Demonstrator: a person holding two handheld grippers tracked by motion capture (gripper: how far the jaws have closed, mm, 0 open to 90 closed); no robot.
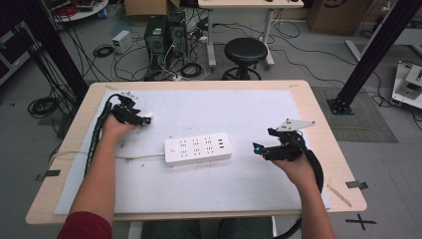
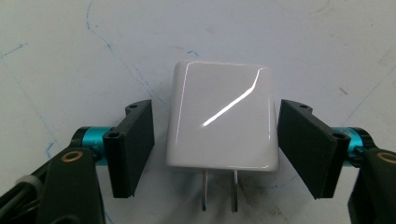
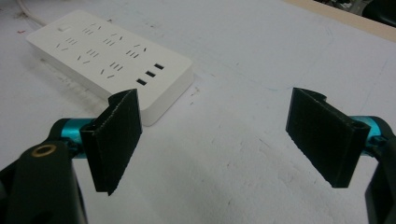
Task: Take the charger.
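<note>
A glossy white wall charger (image 2: pixel 219 116) lies flat on the white mat, its two metal prongs pointing toward the camera. My left gripper (image 2: pixel 216 135) straddles it; the right pad sits right at its side and a thin gap shows at the left pad (image 2: pixel 133 144). In the high view that gripper (image 1: pixel 144 119) is at the mat's far left, with the charger (image 1: pixel 149 116) at its tip. A white power strip (image 1: pixel 198 148) lies in the middle. My right gripper (image 1: pixel 256 148) is open to the strip's right, with nothing between its jaws (image 3: pixel 212 116), and the strip (image 3: pixel 109 60) is ahead on its left.
A white mat (image 1: pixel 224 104) covers most of the wooden table. The strip's cord (image 1: pixel 134 158) runs left off the table. Beyond the far edge stand a black stool (image 1: pixel 245 52), computer towers and cables on the floor.
</note>
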